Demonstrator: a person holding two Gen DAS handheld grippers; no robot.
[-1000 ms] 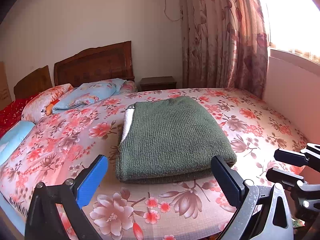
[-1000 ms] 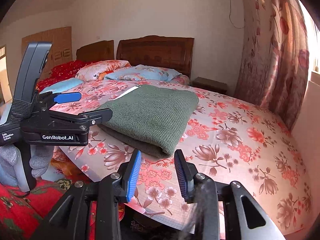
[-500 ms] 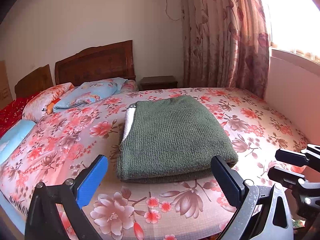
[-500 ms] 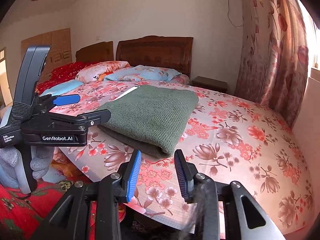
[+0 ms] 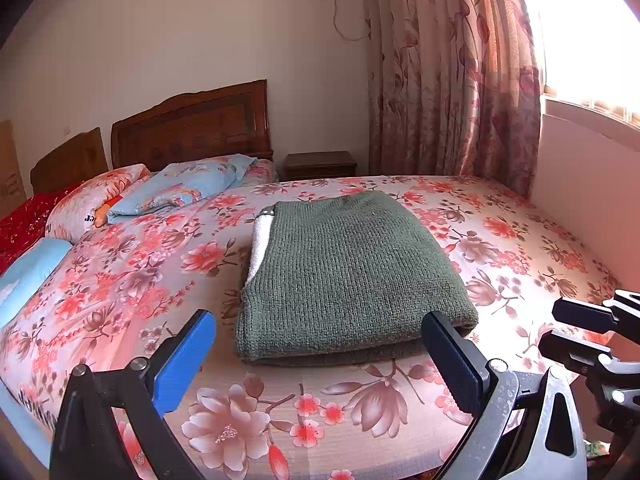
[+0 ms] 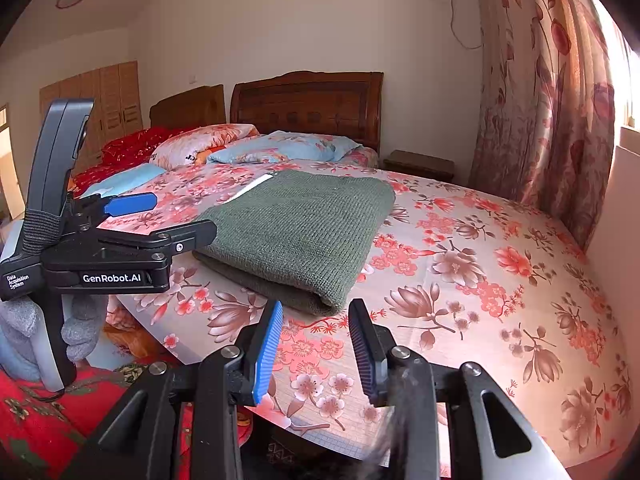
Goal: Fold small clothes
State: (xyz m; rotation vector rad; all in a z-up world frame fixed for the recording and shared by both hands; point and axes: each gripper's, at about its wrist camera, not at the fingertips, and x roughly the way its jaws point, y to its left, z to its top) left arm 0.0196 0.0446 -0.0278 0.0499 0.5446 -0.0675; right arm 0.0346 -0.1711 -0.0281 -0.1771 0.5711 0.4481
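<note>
Bedroom: bed (image 5: 132, 296) with flowered sheet. Green sweater (image 5: 348, 276), folded, lies mid-bed near the foot edge; likely soft, thick, light, best taken at a near corner. Left tool (image 5: 320, 356): fingers wide apart, empty. Right tool (image 6: 316, 344): fingers apart, empty.

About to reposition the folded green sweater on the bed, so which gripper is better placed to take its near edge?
Probably the left. The left gripper is wide open, facing the green sweater's near folded edge squarely. The right gripper is narrower and sits off the sweater's near right corner.
</note>
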